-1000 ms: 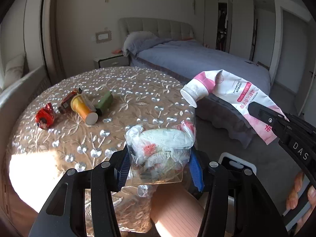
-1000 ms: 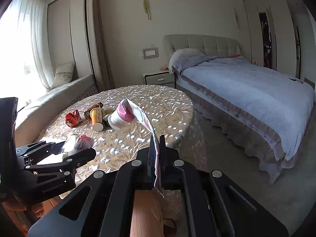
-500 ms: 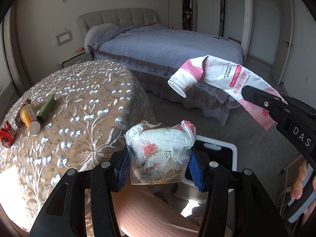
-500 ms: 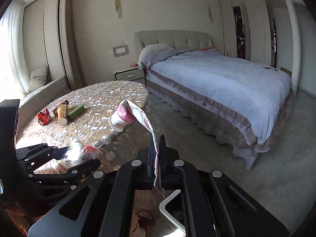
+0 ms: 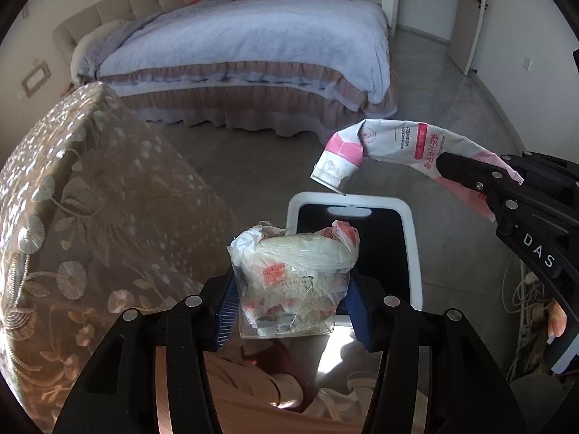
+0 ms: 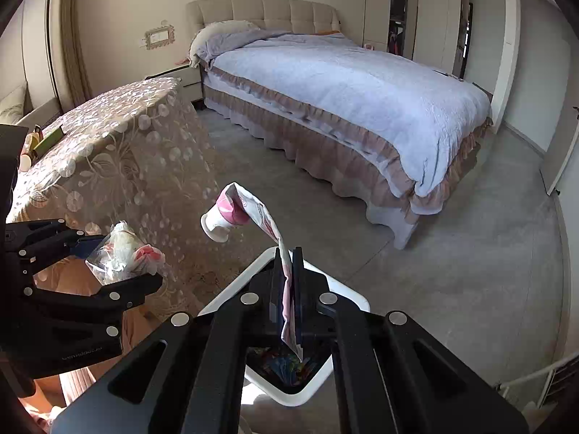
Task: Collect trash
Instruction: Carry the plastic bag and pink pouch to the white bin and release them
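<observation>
A home bedroom: a made bed (image 6: 347, 83) with padded headboard (image 6: 264, 12) fills the upper frame, nightstand (image 6: 181, 77) beside it.

Both loads are carried off the table (image 5: 83, 195) and brought over the white trash bin (image 5: 412, 253) on the floor beside it. The clear bag of scraps (image 5: 295, 282), a second ago over the tablecloth, is now held above the bin's near rim, while the pink-and-white toothpaste tube (image 5: 401, 148) is lowered, cap down, toward its far edge. The bin is newly seen in both views.
</observation>
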Tool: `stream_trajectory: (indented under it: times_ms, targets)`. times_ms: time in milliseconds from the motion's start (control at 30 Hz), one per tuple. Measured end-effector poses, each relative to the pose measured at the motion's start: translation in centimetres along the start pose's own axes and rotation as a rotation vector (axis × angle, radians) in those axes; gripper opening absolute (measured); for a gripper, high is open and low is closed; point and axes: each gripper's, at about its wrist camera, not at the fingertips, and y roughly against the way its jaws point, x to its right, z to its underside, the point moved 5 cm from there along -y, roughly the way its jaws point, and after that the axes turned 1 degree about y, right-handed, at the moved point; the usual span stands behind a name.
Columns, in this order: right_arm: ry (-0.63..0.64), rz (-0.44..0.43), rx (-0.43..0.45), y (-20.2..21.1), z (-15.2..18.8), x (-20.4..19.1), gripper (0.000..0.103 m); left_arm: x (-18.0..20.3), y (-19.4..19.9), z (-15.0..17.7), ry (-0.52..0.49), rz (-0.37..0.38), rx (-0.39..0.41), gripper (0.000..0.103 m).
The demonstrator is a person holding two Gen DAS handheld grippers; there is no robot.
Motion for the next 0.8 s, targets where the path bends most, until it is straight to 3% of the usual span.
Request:
stream_trajectory:
  times_ms: [233, 633, 667, 700, 733, 767, 800]
  targets:
    - [-0.007, -0.009, -0.138, -4.5, 3.6, 2.1, 0.005, 1.2, -6.3, 0.0, -0.126, 0.036, -0.095, 0.051]
    - [0.081, -0.040, -0.303, -10.0, 8.0, 2.8, 0.005, 3.7, -12.1, 0.5, -0.169, 0.112, -0.218, 0.052]
    - [0.086, -0.041, -0.311, -10.1, 8.2, 2.7, 0.006, 3.7, -12.4, 0.5, -0.163, 0.116, -0.227, 0.056]
    - [0.090, -0.049, -0.321, -10.4, 8.4, 2.7, 0.007, 3.6, -13.1, 0.4, -0.158, 0.116, -0.235, 0.072]
    - [0.096, -0.070, -0.327, -10.5, 8.6, 2.7, 0.023, 3.6, -13.2, 0.5, -0.162, 0.119, -0.239, 0.089]
    - [0.100, -0.079, -0.325, -10.4, 8.6, 3.0, 0.060, 3.6, -13.3, 0.5, -0.170, 0.114, -0.233, 0.098]
    - [0.131, -0.015, -0.315, -10.2, 8.8, 3.4, 0.074, 3.6, -13.3, 0.5, -0.181, 0.115, -0.230, 0.098]
